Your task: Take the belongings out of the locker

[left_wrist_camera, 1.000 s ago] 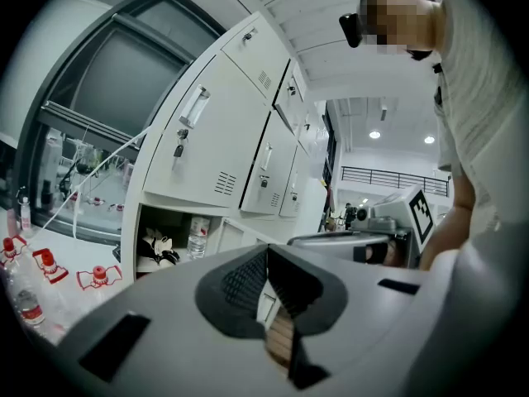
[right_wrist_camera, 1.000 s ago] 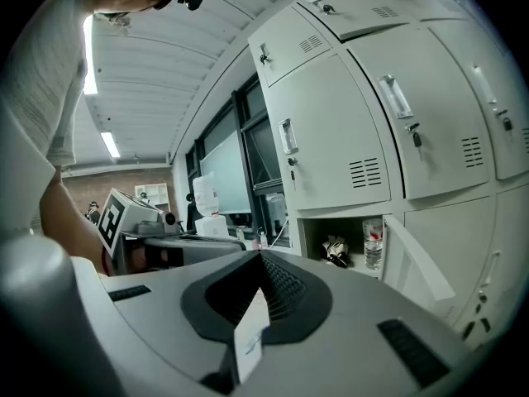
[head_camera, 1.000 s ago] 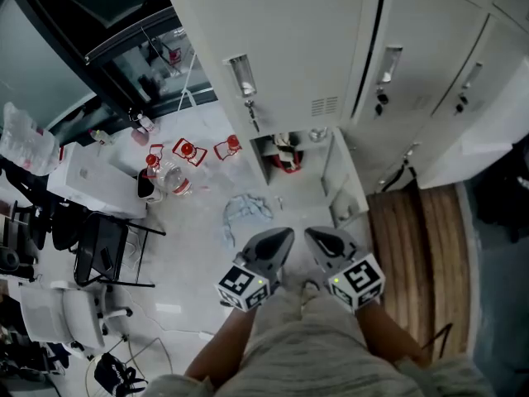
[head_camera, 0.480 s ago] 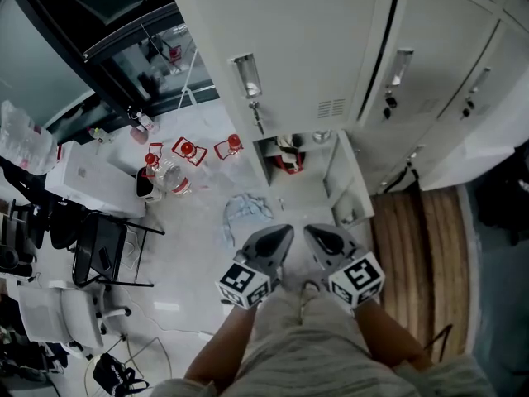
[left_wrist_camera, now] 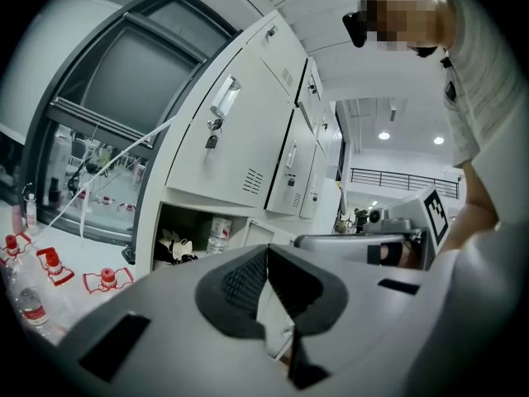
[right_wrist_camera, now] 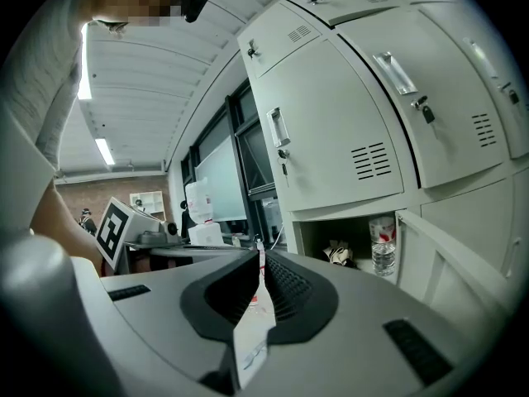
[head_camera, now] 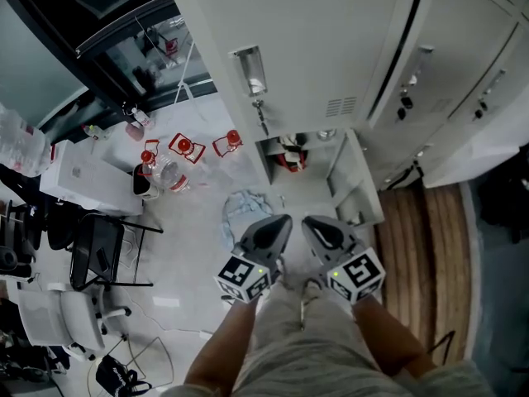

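The bottom locker compartment stands open, its door swung out to the right. Inside lie a red, black and white bundle and a clear water bottle. The left gripper view shows the bottle and the bundle too, as does the right gripper view: bottle, bundle. My left gripper and right gripper hang side by side close to the person's body, well short of the locker. Both are shut and hold nothing.
A crumpled blue cloth lies on the floor before the locker. Several red-capped bottles stand to the left, near a black chair and a white box. Closed lockers line the right, above wooden flooring.
Both grippers stay shut and side by side. The head view has shifted slightly, so the lockers sit a little further right and lower in the picture.
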`<state>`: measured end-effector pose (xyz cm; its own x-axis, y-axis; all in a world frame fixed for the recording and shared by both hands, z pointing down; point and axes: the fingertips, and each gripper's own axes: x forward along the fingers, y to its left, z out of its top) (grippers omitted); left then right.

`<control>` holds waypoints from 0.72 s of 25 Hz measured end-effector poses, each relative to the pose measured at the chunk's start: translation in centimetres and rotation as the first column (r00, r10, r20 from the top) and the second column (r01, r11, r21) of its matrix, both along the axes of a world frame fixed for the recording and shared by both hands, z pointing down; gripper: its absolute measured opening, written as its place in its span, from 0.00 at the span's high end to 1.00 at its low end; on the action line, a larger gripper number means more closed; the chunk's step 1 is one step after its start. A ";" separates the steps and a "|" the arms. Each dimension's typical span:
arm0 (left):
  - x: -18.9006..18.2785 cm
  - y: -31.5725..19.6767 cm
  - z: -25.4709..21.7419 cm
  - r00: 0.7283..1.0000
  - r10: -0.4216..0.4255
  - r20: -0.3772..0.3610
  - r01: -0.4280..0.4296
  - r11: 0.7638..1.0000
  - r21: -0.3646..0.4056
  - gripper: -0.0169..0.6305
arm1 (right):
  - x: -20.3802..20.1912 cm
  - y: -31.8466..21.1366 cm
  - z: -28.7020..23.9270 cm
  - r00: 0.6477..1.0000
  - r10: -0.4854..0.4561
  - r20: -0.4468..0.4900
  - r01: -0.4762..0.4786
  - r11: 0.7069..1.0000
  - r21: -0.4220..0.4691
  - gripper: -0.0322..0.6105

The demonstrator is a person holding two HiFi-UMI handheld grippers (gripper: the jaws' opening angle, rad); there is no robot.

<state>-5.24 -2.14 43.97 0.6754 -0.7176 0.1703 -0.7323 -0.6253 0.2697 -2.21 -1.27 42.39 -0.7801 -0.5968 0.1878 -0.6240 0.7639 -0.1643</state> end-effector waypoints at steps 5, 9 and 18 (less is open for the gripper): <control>-0.7 -1.6 1.4 1.000 0.006 0.002 -0.006 1.000 -0.010 0.97 | -0.7 -1.8 0.8 1.000 0.011 -0.008 -0.011 1.000 0.003 0.95; -1.2 -3.2 2.8 1.000 0.011 0.015 -0.011 0.999 -0.032 0.97 | -1.5 -3.7 1.7 0.999 0.023 -0.026 -0.023 1.000 0.006 0.95; -2.5 -6.5 5.1 1.000 0.000 0.026 0.002 0.998 -0.068 0.97 | -2.6 -8.2 4.3 0.995 0.073 -0.065 -0.077 0.996 -0.054 0.94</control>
